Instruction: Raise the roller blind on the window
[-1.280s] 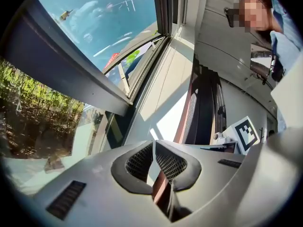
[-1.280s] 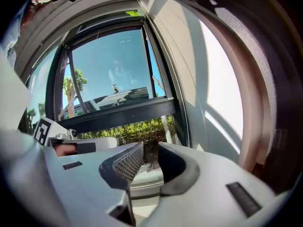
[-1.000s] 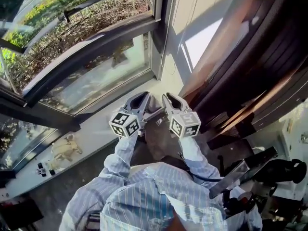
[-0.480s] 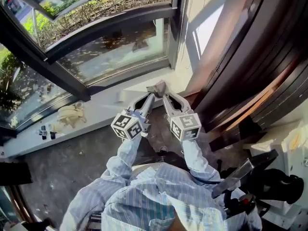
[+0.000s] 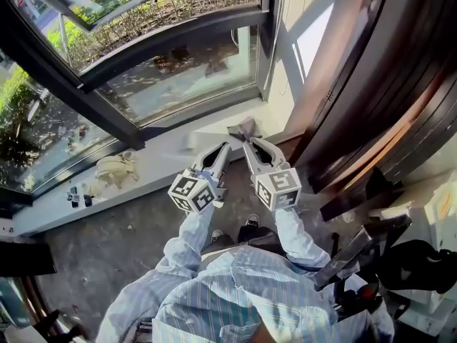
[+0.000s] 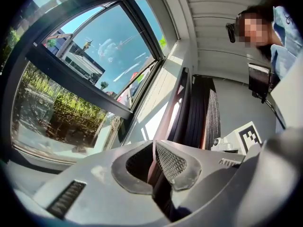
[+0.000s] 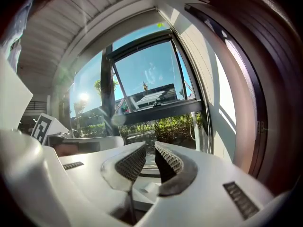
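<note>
The window (image 5: 178, 84) fills the upper left of the head view, its glass uncovered; I see no blind fabric in any view. A thin cord (image 7: 207, 122) hangs along the frame's right side in the right gripper view. My left gripper (image 5: 223, 150) is held over the floor near the white sill (image 5: 164, 156), its jaws shut with nothing between them (image 6: 154, 145). My right gripper (image 5: 246, 136) is beside it, tips near the sill's right corner. Its pads stand a narrow gap apart (image 7: 150, 152), and only the window shows through the gap.
A small beige object (image 5: 118, 168) and some small dark items (image 5: 78, 195) lie on the sill to the left. Dark curved wooden panels (image 5: 371, 84) rise on the right. Black equipment (image 5: 371, 256) stands at the lower right. My shoes (image 5: 250, 224) are on the grey floor.
Both grippers have stretched forward toward the sill's right corner, staying side by side. The head view has swung, so more sill and floor show at the left.
</note>
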A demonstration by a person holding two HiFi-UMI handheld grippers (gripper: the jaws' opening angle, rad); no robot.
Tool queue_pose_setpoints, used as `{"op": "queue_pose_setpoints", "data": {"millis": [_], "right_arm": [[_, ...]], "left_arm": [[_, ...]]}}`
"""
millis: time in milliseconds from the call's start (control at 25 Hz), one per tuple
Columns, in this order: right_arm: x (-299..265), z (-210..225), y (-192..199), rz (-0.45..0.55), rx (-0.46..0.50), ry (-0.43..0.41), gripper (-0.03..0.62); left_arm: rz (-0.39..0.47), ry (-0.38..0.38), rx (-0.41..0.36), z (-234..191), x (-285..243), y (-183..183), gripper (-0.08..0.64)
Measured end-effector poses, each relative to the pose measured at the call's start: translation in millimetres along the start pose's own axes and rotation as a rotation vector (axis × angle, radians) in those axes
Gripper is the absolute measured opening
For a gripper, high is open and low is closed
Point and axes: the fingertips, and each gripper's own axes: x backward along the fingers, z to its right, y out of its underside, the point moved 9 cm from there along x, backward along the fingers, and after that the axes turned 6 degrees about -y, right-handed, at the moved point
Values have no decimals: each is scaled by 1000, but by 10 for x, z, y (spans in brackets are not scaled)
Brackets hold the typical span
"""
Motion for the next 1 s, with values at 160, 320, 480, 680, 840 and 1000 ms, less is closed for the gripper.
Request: {"op": "queue_pose_setpoints", "data": {"millis": [160, 320, 480, 680, 840, 1000], "right_arm": [[29, -311, 73, -2, -14, 21, 54], [43, -673, 136, -4, -27, 29, 52], [14, -1033, 180, -7, -26, 31, 52], [-25, -1455, 278, -22, -21, 27, 52], [-53, -1700, 326, -30, -15, 21, 52], [-79, -1864, 368, -30, -26, 18, 52]], "left_arm": [[-14, 14, 4, -54, 308, -8, 15], [-33, 32, -2, -100, 635, -21, 15], [-36, 43, 4, -175, 949, -43, 15], [-25, 39, 24, -317, 1344, -69, 15], [-8, 27, 38, -423, 1587, -85, 15], [0, 25, 49, -489, 1767, -87, 15]]}}
